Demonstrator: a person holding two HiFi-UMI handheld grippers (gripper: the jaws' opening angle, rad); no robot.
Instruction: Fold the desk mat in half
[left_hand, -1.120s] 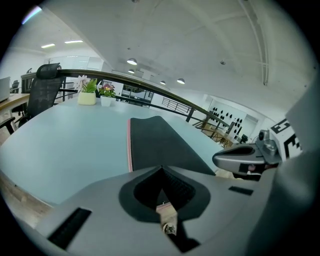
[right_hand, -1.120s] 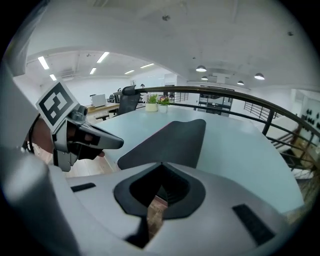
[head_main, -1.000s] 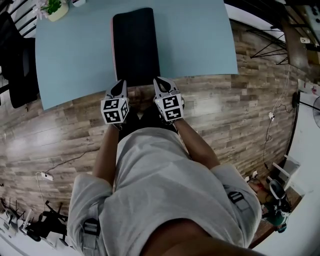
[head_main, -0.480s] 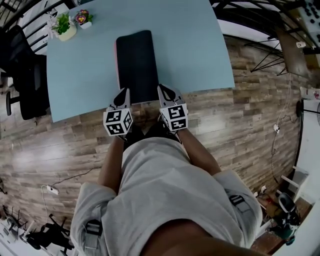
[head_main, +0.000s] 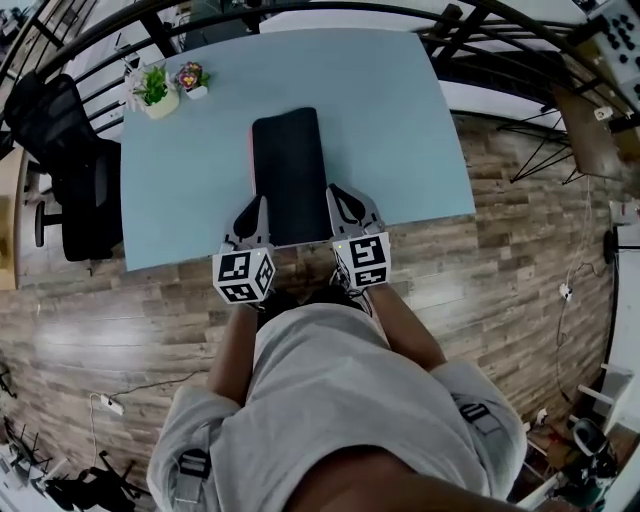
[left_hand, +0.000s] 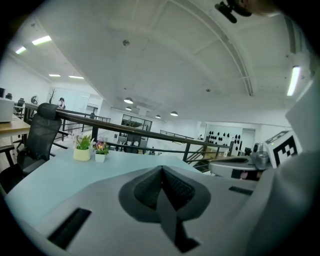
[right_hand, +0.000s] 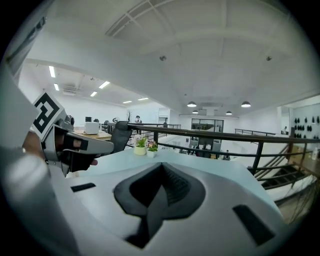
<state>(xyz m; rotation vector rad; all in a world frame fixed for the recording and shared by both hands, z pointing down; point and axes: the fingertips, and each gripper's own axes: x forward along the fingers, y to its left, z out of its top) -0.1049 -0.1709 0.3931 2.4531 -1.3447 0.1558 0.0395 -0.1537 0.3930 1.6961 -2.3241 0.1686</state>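
Observation:
The black desk mat (head_main: 291, 172) lies flat as a narrow strip on the light blue table (head_main: 390, 130), with a thin pink edge showing along its left side. My left gripper (head_main: 260, 204) hovers beside the mat's near left corner and my right gripper (head_main: 338, 192) beside its near right corner. Both look shut and empty from above. The left gripper view has its jaws (left_hand: 161, 169) pressed together with nothing between them. The right gripper (right_hand: 161, 167) shows the same. Both point nearly level across the table, so neither gripper view shows the mat.
Two small potted plants (head_main: 155, 92) (head_main: 191, 77) stand at the table's far left corner. A black office chair (head_main: 70, 165) is left of the table. A dark railing (head_main: 300, 8) runs behind it. Wooden floor (head_main: 520, 250) surrounds the person's legs.
Both grippers have risen together and now hang over the table's near edge beside the mat's near corners. The mat has not moved. More of the room shows in the head view.

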